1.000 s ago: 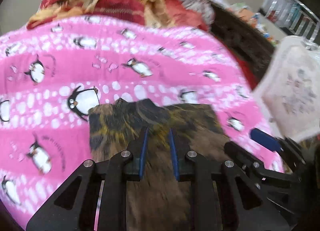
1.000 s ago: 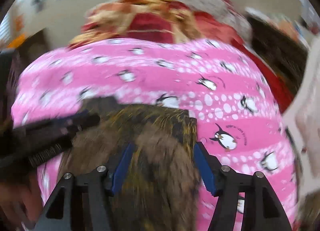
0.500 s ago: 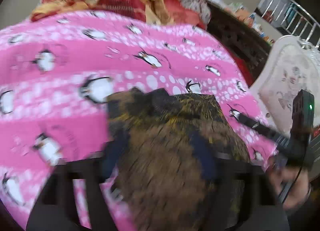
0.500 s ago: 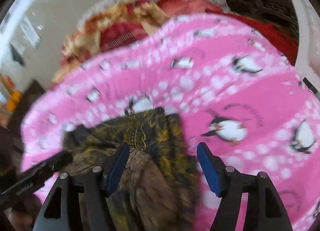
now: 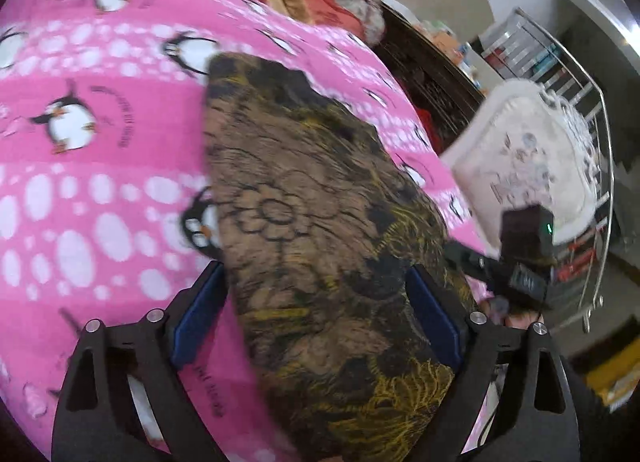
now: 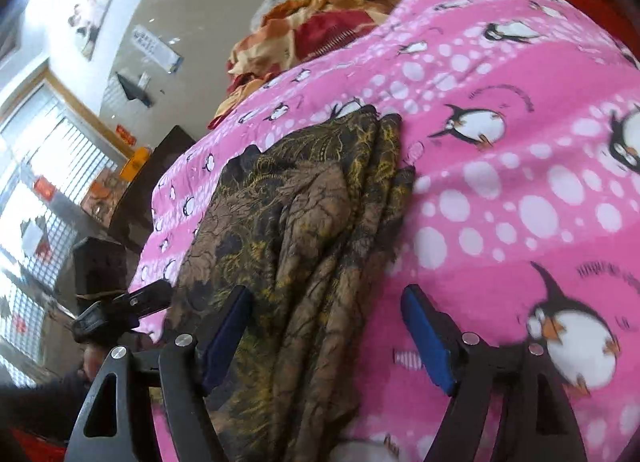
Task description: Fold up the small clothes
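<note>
With the left gripper (image 5: 316, 322) and right gripper (image 6: 326, 338) both spread wide and holding nothing, the loosely folded brown cloth (image 6: 304, 222) on the pink blanket (image 6: 500, 202) could slump open if nudged.

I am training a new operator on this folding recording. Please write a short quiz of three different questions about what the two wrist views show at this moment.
1. True or false: the left gripper is shut on the brown patterned garment.
2. Which animal is printed on the pink blanket?
A. cats
B. penguins
C. ducks
3. Fill in: the jaws of the right gripper stand ____.

Key:
1. False; its jaws are open.
2. B.
3. Open.
</note>
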Demonstrator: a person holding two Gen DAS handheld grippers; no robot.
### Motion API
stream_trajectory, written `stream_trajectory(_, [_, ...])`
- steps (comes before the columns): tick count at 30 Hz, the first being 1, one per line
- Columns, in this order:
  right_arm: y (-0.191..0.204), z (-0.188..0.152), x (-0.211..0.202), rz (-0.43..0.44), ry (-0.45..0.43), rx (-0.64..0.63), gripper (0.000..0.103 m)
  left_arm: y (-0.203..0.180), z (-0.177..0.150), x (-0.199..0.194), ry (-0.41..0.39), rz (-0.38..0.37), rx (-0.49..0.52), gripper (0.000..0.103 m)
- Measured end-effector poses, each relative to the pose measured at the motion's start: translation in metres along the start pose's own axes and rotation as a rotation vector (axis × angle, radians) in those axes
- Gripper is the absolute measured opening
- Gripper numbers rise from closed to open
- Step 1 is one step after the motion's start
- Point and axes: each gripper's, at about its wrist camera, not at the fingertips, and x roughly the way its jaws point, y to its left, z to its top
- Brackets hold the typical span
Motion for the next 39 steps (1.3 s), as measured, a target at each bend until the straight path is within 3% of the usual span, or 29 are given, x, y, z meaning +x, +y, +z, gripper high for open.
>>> stream_trajectory(3, [-0.014,0.011,0.01,0.087,-0.018,0.052,0.075,0.002,0.013,0.007,0.019,-0.028,-0.018,0.093])
stream_trajectory(6, [-0.013,0.027,0.024,0.09,0.007,0.011,0.072,0.011,0.026,0.009,0.013,-0.064,-0.104,0.093])
stream_trajectory(8, [-0.011,0.037,0.033,0.073,0.02,-0.022,0.057,0.016,0.029,0.007,-0.016,-0.069,-0.156,0.092])
stream_trajectory(11, [-0.006,0.042,0.041,0.056,0.026,-0.078,0.051,0.019,0.029,0.004,-0.066,-0.037,-0.181,0.083])
stream_trajectory(12, [-0.006,0.043,0.044,0.046,0.03,-0.086,0.05,0.019,0.029,0.006,-0.075,-0.018,-0.178,0.066])
stream_trajectory(13, [-0.006,0.044,0.046,0.039,0.033,-0.086,0.049,0.021,0.03,0.007,-0.076,0.015,-0.178,0.038])
stream_trajectory(14, [-0.005,0.044,0.047,0.035,0.033,-0.084,0.049,0.025,0.03,0.01,-0.07,0.054,-0.192,0.027])
stream_trajectory(16, [-0.002,0.045,0.049,0.002,0.041,-0.092,0.046,0.027,0.028,0.008,-0.087,0.069,-0.21,0.018])
stream_trajectory(19, [0.011,0.049,0.055,-0.03,0.078,-0.08,0.03,0.001,0.025,-0.003,-0.132,0.182,-0.08,0.015])
stream_trajectory(23, [0.023,0.055,0.061,-0.043,0.093,0.017,0.025,-0.003,0.037,-0.027,-0.192,0.205,-0.022,0.015])
stream_trajectory(28, [0.055,0.055,0.099,0.056,0.1,0.087,0.024,0.05,0.058,-0.072,-0.223,0.274,-0.015,0.014])
stream_trajectory(31, [0.088,0.054,0.143,0.086,0.088,0.05,0.024,0.095,0.061,-0.114,-0.266,0.385,-0.02,0.014])
stream_trajectory(32, [0.098,0.054,0.156,0.088,0.075,0.038,0.025,0.11,0.061,-0.129,-0.295,0.454,-0.033,0.014])
stream_trajectory(33, [0.105,0.052,0.163,0.063,0.059,0.016,0.026,0.127,0.061,-0.14,-0.31,0.491,-0.061,0.014])
stream_trajectory(34, [0.109,0.051,0.168,0.027,0.037,-0.004,0.027,0.148,0.061,-0.15,-0.3,0.483,-0.117,0.014])
stream_trajectory(36, [0.103,0.05,0.166,0.045,0.021,0.032,0.028,0.166,0.06,-0.16,-0.284,0.48,-0.173,0.014])
stream_trajectory(39, [0.096,0.049,0.148,0.01,0.047,0.071,0.036,0.153,0.057,-0.176,-0.324,0.43,-0.144,0.014])
